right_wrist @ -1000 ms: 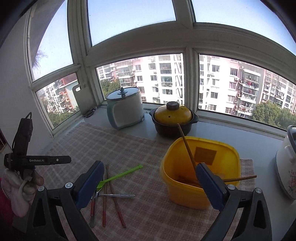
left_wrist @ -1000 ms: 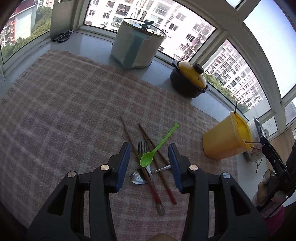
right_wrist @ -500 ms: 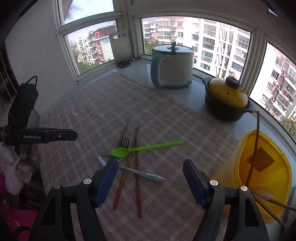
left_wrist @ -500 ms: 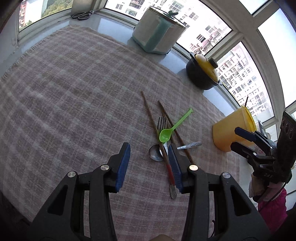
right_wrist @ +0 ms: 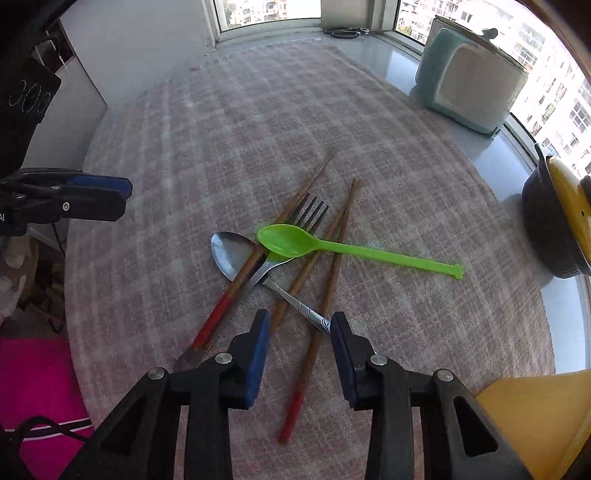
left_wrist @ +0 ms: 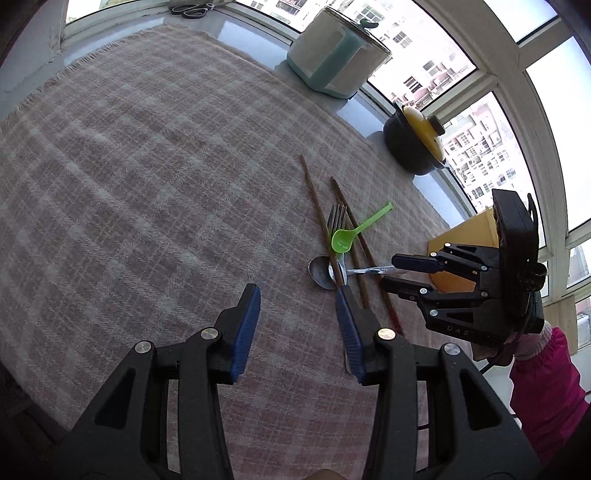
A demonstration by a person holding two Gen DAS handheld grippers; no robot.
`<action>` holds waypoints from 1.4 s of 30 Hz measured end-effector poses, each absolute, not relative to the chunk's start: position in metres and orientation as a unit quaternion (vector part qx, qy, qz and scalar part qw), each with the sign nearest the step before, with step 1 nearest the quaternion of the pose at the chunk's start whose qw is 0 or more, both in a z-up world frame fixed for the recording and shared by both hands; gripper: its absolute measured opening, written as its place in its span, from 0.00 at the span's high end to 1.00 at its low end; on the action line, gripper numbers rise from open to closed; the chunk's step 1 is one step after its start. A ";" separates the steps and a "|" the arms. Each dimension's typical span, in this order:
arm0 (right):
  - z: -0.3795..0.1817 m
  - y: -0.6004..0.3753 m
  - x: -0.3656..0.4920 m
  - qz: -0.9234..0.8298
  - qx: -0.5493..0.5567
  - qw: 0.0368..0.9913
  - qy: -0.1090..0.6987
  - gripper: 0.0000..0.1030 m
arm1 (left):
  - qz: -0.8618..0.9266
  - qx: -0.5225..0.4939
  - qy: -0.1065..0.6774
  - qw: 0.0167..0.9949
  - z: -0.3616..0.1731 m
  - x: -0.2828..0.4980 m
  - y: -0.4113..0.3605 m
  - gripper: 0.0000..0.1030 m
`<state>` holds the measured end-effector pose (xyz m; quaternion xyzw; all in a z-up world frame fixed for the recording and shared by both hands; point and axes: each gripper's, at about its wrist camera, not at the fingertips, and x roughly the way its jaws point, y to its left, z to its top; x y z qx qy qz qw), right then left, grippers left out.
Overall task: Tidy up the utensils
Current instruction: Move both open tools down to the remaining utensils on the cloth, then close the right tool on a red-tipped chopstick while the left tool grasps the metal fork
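Note:
A pile of utensils lies on the plaid cloth: a green plastic spoon on top, a metal spoon, a fork and red-tipped wooden chopsticks. My right gripper points down over the pile's near end. Its jaws are closing, with the metal spoon's handle end and a chopstick between them, and the pads are not pressing. My left gripper hangs open over bare cloth just left of the pile, holding nothing.
A yellow bin stands at the right behind my right gripper. On the sill stand a teal and white cooker and a black pot with a yellow lid. Scissors lie in the far corner. A pink sleeve is at the right.
My right gripper swung away from the yellow bin, tipped down over the utensil pile and narrowed its jaws. My left gripper sank and slid left of the pile, still equally open.

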<state>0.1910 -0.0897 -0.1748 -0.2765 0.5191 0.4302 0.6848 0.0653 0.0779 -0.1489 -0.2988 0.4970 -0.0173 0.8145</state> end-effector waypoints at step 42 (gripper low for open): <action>-0.204 -0.108 0.173 0.423 -0.226 0.642 0.598 0.93 | -0.058 -0.289 0.523 0.800 -0.159 0.081 0.055 0.59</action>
